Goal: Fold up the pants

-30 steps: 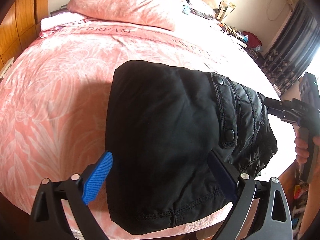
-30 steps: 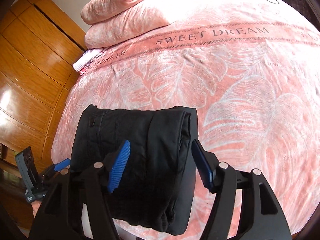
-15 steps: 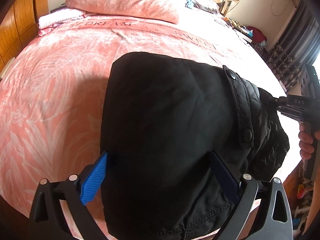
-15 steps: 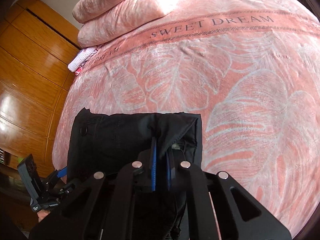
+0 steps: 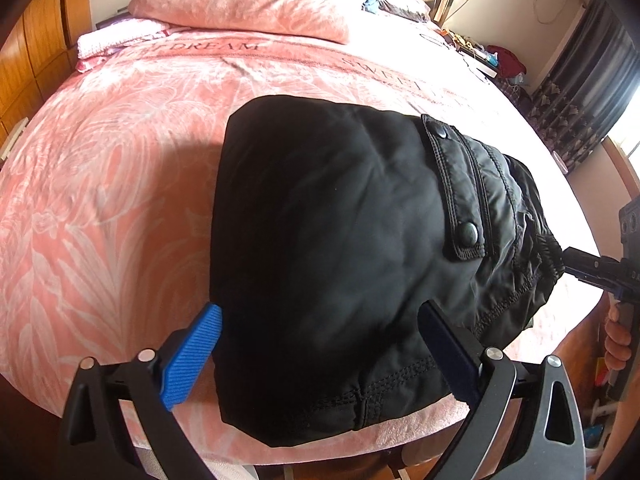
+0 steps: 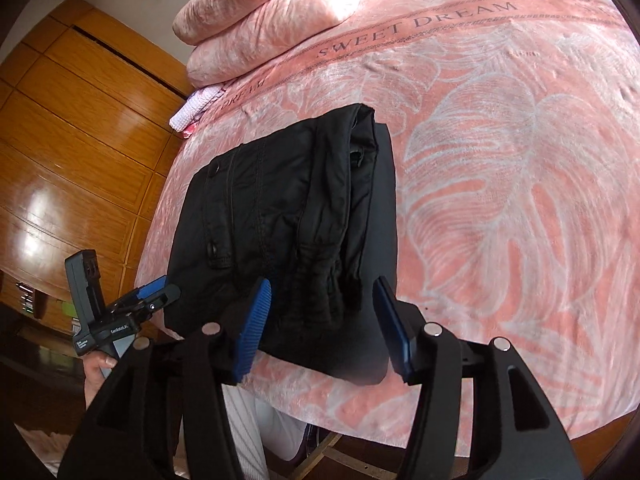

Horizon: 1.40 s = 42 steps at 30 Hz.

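Now | pants (image 6: 288, 216) folded on bed (image 6: 500, 160) | right hand-held gripper (image 6: 322, 328) spread, straddling waistband

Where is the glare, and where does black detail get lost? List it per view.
Left wrist view: window at the right edge blows out; the pants go near-featureless black at centre. Right wrist view: bright reflections on the wardrobe; fisheye bends the bedspread.

a pink leaf-print bed (image 6: 520, 160) fills the frame, pillows (image 6: 272, 12) at upper centre. glossy wooden wardrobe (image 6: 80, 128) at left; dark curtains (image 5: 580, 112) at upper right.
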{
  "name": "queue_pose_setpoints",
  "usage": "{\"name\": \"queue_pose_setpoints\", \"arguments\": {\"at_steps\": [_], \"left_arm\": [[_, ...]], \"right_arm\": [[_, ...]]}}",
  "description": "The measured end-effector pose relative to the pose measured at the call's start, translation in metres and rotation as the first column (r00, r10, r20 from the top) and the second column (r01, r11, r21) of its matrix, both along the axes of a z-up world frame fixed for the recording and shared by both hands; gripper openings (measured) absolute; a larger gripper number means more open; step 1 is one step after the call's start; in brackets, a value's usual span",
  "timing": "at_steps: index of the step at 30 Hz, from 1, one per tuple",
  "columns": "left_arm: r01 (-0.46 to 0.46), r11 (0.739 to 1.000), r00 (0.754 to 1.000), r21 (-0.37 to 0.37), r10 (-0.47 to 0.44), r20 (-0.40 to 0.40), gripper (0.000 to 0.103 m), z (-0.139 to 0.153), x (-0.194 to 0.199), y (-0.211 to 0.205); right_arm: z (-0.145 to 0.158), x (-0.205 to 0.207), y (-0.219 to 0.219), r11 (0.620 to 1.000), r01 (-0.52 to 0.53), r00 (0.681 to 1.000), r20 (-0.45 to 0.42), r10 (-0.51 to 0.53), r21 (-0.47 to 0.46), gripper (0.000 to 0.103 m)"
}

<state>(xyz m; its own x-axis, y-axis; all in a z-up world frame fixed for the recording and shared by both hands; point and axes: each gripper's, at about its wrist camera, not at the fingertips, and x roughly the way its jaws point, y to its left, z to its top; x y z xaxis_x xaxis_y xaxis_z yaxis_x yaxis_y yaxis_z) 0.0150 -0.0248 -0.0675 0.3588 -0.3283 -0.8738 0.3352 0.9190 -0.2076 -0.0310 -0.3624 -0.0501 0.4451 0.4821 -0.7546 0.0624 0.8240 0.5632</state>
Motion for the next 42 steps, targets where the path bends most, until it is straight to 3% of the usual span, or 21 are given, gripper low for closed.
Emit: {"name": "queue_pose_setpoints", "arguments": {"at_steps": [2, 3, 7, 14, 20, 22, 25, 27, 31, 37, 42], "left_arm": [[-0.004, 1.0, 1.0, 0.011, 0.004, -0.008, 0.099, -0.004, 0.001, -0.002], [-0.01, 1.0, 1.0, 0.018, 0.01, -0.008, 0.099, -0.005, 0.001, -0.003], [-0.021, 1.0, 1.0, 0.012, 0.022, -0.005, 0.099, -0.006, 0.003, -0.004], [-0.029, 0.999, 1.0, 0.023, 0.03, -0.011, 0.099, -0.014, 0.006, -0.004], [-0.018, 1.0, 0.999, -0.022, 0.017, -0.043, 0.099, -0.005, 0.004, 0.009], [-0.03, 0.996, 0.998, -0.087, 0.024, -0.066, 0.099, 0.0, 0.003, 0.02], [-0.035, 0.983, 0.996, -0.178, 0.019, -0.091, 0.099, 0.006, 0.004, 0.038], [-0.037, 0.98, 0.996, -0.196, 0.019, -0.092, 0.099, 0.007, 0.007, 0.048], [-0.022, 0.968, 0.991, -0.252, -0.012, -0.132, 0.099, -0.006, 0.02, 0.062], [-0.043, 0.9, 0.963, -0.433, -0.077, -0.257, 0.099, -0.042, 0.041, 0.072], [-0.029, 0.883, 0.951, -0.469, -0.119, -0.284, 0.099, -0.061, 0.055, 0.068]], "right_arm": [[-0.002, -0.004, 0.009, 1.0, -0.014, 1.0, 0.0, 0.014, -0.027, 0.031], [-0.003, -0.004, 0.012, 0.998, -0.011, 1.0, -0.002, 0.01, -0.068, 0.018], [0.0, -0.004, 0.009, 0.998, -0.009, 1.0, 0.007, 0.009, -0.056, 0.013], [-0.021, 0.003, 0.013, 0.988, -0.009, 0.998, -0.064, -0.001, -0.151, 0.014], [-0.006, -0.006, 0.006, 0.992, -0.002, 0.999, -0.035, -0.002, -0.128, 0.031], [0.0, -0.01, 0.0, 0.998, 0.016, 1.0, -0.014, -0.017, -0.067, 0.057], [0.006, -0.013, -0.009, 0.999, 0.036, 0.999, 0.016, -0.036, -0.021, 0.066], [0.005, -0.011, -0.013, 0.999, 0.041, 0.999, 0.021, -0.041, -0.02, 0.073], [-0.011, -0.002, -0.019, 0.998, 0.025, 1.0, -0.009, -0.025, 0.059, 0.074], [-0.048, 0.004, -0.03, 0.986, 0.047, 0.996, -0.082, -0.034, 0.163, 0.078], [-0.069, 0.003, -0.037, 0.963, 0.066, 0.993, -0.114, -0.037, 0.261, 0.083]]}}
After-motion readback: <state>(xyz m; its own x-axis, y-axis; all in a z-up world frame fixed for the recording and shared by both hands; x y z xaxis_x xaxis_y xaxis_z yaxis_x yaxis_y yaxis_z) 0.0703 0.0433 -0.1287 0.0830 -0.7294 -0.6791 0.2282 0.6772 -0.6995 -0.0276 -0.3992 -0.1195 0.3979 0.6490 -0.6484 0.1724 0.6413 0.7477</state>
